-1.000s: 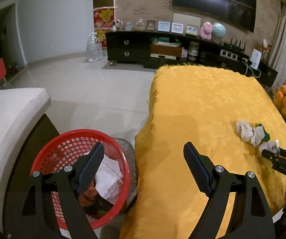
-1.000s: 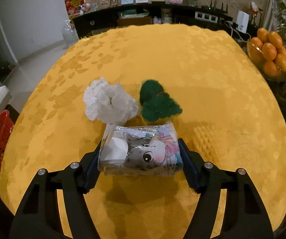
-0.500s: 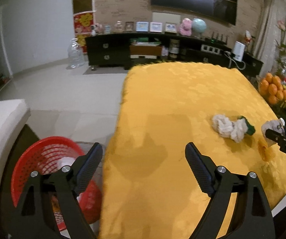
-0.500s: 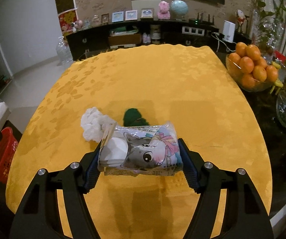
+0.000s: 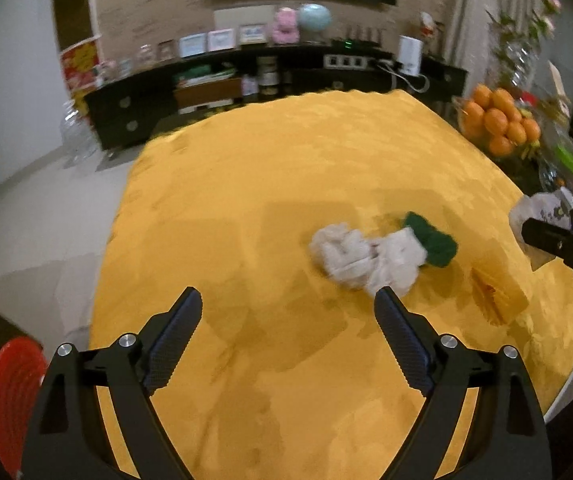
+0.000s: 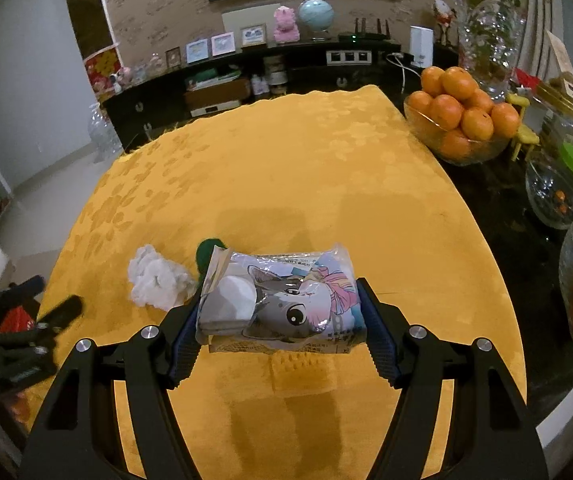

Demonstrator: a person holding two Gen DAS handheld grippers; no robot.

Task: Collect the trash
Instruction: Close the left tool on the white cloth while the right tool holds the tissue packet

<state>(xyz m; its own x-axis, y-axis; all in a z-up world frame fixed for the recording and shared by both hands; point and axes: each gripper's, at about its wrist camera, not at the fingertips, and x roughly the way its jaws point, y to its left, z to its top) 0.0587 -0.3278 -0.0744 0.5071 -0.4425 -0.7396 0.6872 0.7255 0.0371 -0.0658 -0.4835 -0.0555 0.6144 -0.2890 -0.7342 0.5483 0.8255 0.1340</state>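
Gripping a cartoon-printed tissue packet [image 6: 282,300] between its pads, the right gripper [image 6: 280,326] is holding it lifted above the yellow tablecloth [image 6: 286,168]. The left gripper [image 5: 288,334] is hanging empty over the near cloth, its jaws opening with nothing between them. Just beyond it, a crumpled white tissue wad [image 5: 366,258] and a green scrap [image 5: 432,240] are lying touching on the table, uncollected. The red basket [image 5: 8,396] is sitting low at the left, beside the table. Judging by this, one piece is in hand and two are waiting.
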